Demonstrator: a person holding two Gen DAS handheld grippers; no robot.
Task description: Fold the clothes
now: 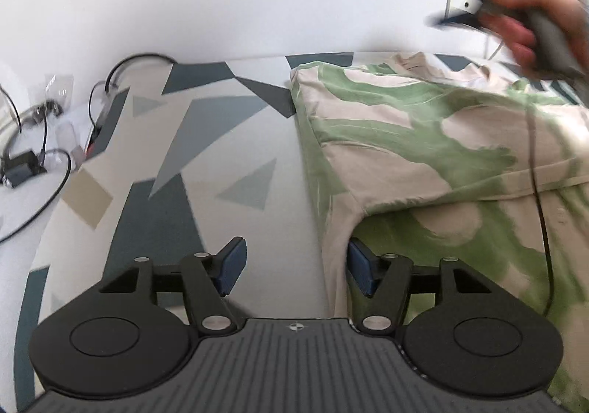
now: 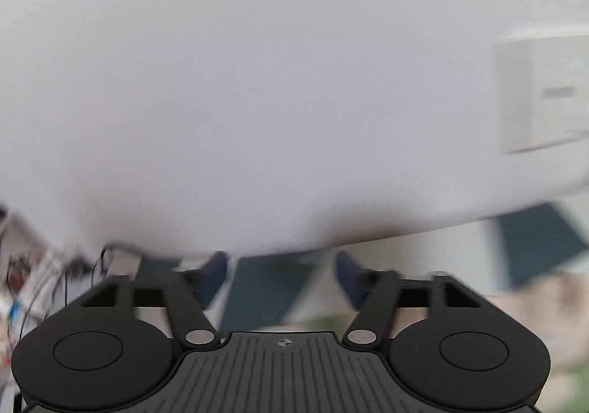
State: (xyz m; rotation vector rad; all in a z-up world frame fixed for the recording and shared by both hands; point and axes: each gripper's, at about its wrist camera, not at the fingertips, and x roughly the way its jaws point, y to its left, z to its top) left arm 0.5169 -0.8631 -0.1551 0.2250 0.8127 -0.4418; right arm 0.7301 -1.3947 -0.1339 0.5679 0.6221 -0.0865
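Over a patterned cloth (image 1: 206, 162), at six o'clock in the left wrist view, hung the left gripper (image 1: 296, 265), jaws spread, nothing between the pads. Lay at three o'clock, spread flat, the green and beige shirt (image 1: 423, 140), its near edge just beside the right pad. Showed at one o'clock, blurred, the right hand (image 1: 530, 26) around its own tool, above the shirt. Stood wide apart in the right wrist view the right gripper (image 2: 281, 276), empty, facing a white wall (image 2: 257, 81). Sprawled at nine o'clock, tangled cables (image 1: 40, 140).
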